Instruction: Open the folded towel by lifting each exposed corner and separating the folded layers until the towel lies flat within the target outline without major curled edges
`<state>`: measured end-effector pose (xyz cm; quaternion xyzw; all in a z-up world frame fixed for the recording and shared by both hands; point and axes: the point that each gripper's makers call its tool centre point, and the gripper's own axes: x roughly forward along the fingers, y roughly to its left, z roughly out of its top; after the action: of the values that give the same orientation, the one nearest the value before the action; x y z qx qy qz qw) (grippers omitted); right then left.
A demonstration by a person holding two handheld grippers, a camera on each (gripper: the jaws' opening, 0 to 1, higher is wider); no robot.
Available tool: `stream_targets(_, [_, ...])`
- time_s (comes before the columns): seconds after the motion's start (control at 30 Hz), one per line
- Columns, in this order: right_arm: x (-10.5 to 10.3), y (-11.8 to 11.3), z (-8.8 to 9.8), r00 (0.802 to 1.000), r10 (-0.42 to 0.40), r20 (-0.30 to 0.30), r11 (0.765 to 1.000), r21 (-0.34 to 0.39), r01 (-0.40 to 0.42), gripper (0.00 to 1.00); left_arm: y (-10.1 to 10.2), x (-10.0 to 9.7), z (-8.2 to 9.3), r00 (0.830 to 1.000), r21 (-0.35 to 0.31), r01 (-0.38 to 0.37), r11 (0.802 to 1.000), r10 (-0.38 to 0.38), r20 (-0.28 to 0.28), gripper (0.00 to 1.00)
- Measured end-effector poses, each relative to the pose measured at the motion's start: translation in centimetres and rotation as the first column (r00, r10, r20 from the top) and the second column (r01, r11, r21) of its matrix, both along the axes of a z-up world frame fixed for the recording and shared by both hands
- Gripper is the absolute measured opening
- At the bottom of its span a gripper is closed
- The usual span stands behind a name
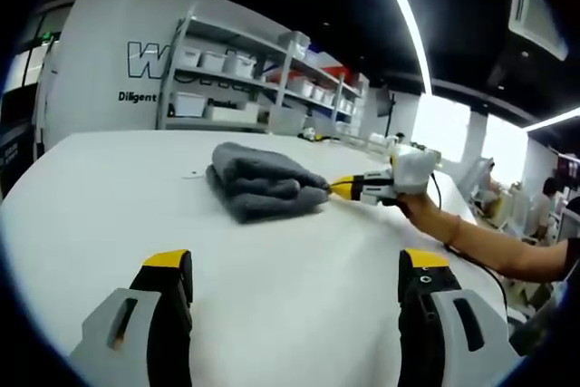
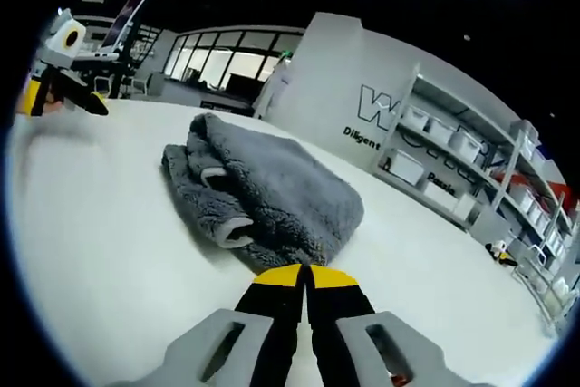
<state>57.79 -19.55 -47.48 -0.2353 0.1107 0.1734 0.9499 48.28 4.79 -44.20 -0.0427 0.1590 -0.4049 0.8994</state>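
Note:
A grey folded towel [image 1: 265, 184] lies in a thick bundle on the white table [image 1: 100, 224], its layered folds [image 2: 227, 228] facing the left in the right gripper view. My right gripper [image 2: 305, 276] is shut, its yellow tips against the towel's [image 2: 272, 192] near edge. No cloth shows between the jaws. In the left gripper view the right gripper [image 1: 343, 188] comes in from the right and touches the towel's right corner. My left gripper [image 1: 297, 265] is open wide, well short of the towel. The left gripper [image 2: 68, 92] also appears far off at the table's edge.
A person's hand and forearm [image 1: 489, 246] hold the right gripper across the table's right side. Metal shelves with white bins [image 1: 236, 70] stand behind the table against a white wall. Bare tabletop surrounds the towel.

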Motion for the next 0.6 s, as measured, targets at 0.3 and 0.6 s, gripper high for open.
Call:
stream_targets(0.3, [-0.7,0.1,0.4,1.000,-0.014,-0.017,0.999,0.040,0.014,0.17,0.1,0.0,0.0,1.000,0.001,0.000,1.000,0.000,0.001,0.92])
stream_targets(0.6, [-2.9,2.7,4.3,0.990,0.119,0.074,0.993,-0.037,-0.116,0.24,-0.2,-0.5,0.2,1.000,-0.009,0.005,1.000,-0.005,0.006,0.92])
